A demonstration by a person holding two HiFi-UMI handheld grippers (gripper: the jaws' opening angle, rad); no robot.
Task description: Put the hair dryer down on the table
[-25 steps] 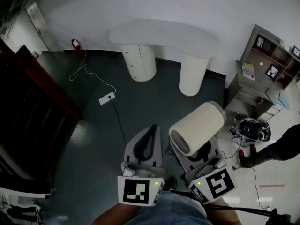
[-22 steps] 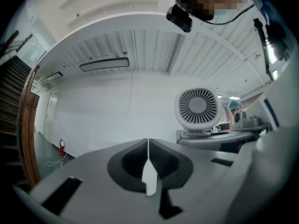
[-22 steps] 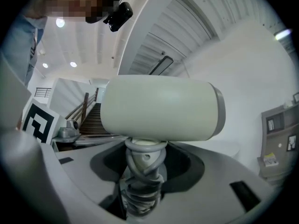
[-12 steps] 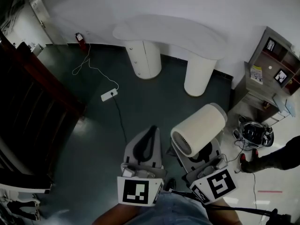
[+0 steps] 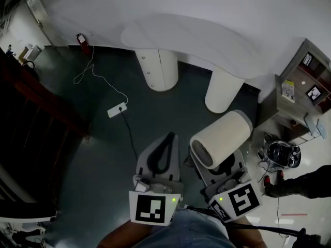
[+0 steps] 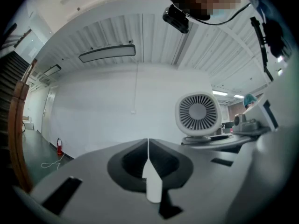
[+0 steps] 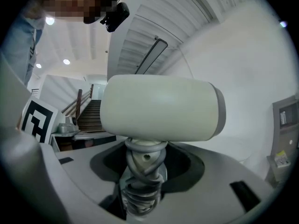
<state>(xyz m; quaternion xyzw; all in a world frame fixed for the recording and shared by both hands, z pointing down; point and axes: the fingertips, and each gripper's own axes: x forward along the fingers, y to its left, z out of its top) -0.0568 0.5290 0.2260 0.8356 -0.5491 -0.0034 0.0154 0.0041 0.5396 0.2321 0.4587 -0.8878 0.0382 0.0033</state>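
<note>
A cream hair dryer (image 5: pixel 220 138) with a round grille at its back end is held up in the air by my right gripper (image 5: pixel 223 165), whose jaws are shut on its handle. In the right gripper view the hair dryer (image 7: pixel 159 108) fills the middle, and its grey cord (image 7: pixel 142 181) is wound round the handle between the jaws. My left gripper (image 5: pixel 164 148) hangs beside it, shut with nothing in it. From the left gripper view, the left gripper (image 6: pixel 148 164) has its tips together, and the dryer's grille (image 6: pixel 198 114) shows to the right. The white curved table (image 5: pixel 191 40) stands ahead.
A white power strip (image 5: pixel 117 109) with its cable lies on the dark floor at the left. A grey shelf unit (image 5: pixel 300 87) stands at the right, with a black device (image 5: pixel 281 154) on the floor below it. A person's leg (image 5: pixel 300 182) is at the right edge.
The view has shifted slightly toward the table, which now looks a little larger. Both grippers and the hair dryer keep the same pose.
</note>
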